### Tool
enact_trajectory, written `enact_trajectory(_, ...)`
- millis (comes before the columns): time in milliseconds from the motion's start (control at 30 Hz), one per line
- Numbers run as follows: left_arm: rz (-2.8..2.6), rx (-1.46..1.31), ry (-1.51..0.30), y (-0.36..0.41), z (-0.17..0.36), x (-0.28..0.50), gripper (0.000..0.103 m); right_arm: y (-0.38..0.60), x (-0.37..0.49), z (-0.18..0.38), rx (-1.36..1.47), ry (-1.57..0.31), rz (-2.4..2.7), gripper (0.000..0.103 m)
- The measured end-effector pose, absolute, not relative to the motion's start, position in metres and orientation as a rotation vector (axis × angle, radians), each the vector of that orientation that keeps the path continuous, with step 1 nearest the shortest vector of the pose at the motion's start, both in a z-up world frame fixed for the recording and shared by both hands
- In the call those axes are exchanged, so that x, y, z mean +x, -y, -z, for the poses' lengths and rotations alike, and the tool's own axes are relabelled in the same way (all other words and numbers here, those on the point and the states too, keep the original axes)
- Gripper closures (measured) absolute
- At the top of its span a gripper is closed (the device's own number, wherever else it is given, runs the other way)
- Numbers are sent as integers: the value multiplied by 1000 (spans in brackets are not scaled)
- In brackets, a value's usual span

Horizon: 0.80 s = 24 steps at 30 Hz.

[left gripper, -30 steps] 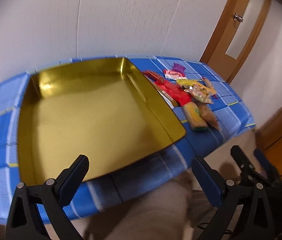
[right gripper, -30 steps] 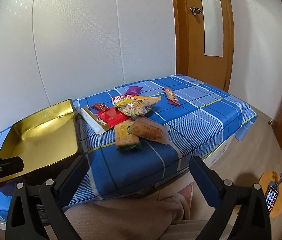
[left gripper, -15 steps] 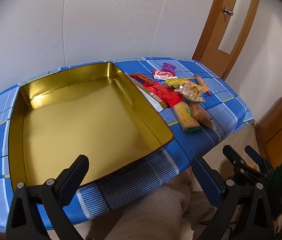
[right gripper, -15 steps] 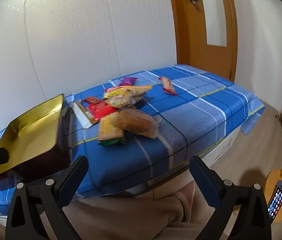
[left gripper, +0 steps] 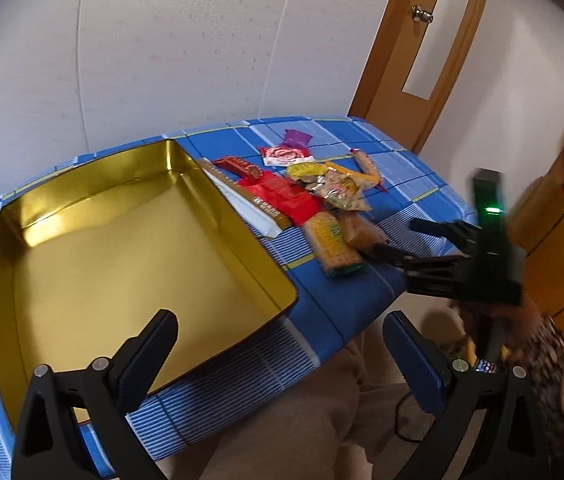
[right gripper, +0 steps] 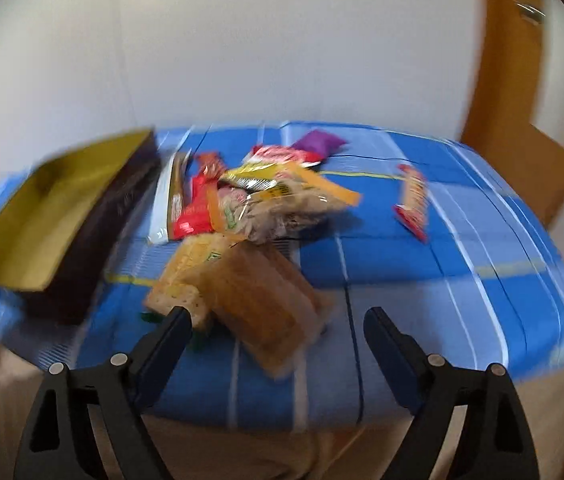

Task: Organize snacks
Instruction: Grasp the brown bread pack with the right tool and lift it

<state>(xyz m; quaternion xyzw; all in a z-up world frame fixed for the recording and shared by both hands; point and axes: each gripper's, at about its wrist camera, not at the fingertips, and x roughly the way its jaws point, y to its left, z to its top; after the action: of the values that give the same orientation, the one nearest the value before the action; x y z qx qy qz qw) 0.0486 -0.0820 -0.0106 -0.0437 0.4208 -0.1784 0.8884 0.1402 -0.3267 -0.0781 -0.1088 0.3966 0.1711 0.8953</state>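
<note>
R claw [right gripper: 278, 328] apart & just been closing, nothing between; L claw [left gripper: 280, 338] apart, empty. Risk: fast approach shoves brown cracker pack [right gripper: 260, 304] off desk [right gripper: 462, 280] edge.

This was a room in a home. The white textured wall panels [left gripper: 170, 48] and the brown wooden door with a round metal knob [left gripper: 422, 14] belonged to a lived-in room. The surface was covered with a blue checked cloth [left gripper: 410, 176], like a bedsheet, and a heap of packaged snacks [right gripper: 258, 200] lay on it beside an open gold-coloured metal tin [left gripper: 130, 240]. A wooden cabinet [left gripper: 554, 248] stood at the right.
</note>
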Motion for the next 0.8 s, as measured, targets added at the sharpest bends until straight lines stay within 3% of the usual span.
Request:
enact_trajectory(167,404,-105,-864,87,4,51,0,327,176,94,-180,-884,-455,14)
enact_trajectory(267,414,-83,-856,94,2,53,0,340,181,104,3,-898,-455,15)
enact_trajectory(367,431,-75,-857,103,2,56,0,346,169,104,91,-833,-367,37)
enact_trajectory(800,447,-34,-911,166,11,87,0,383,133,106,197,-688,33,40)
